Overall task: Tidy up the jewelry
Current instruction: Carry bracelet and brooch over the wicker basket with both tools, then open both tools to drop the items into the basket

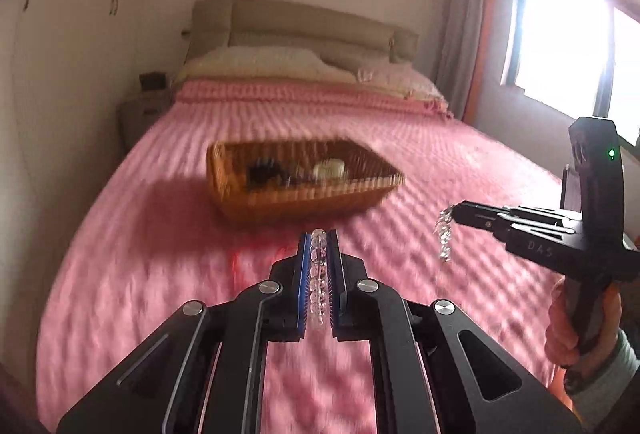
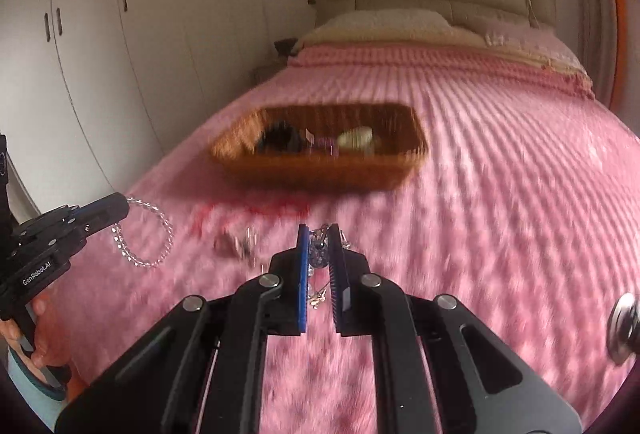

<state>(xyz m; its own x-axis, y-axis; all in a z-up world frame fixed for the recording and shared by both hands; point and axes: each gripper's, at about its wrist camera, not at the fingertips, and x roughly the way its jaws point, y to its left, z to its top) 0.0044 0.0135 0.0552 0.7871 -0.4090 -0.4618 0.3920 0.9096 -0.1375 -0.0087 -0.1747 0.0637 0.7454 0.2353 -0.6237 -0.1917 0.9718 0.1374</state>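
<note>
My left gripper (image 1: 319, 234) is shut on a clear bead bracelet (image 1: 318, 274), held above the pink bedspread; in the right wrist view the bracelet (image 2: 160, 238) hangs as a loop from the left gripper (image 2: 124, 205). My right gripper (image 2: 319, 230) is shut on a silvery piece of jewelry with a dark bead (image 2: 319, 254); in the left wrist view that piece (image 1: 445, 234) dangles from the right gripper (image 1: 456, 211). A wicker basket (image 1: 240, 161) (image 2: 240, 149) with several jewelry pieces sits ahead of both grippers.
Red jewelry (image 2: 256, 211) and small loose pieces (image 2: 236, 246) lie on the bedspread (image 2: 500, 193) in front of the basket. Pillows (image 1: 256, 61) and the headboard are at the far end. Wardrobes (image 2: 100, 33) stand left, a window (image 1: 560, 45) right.
</note>
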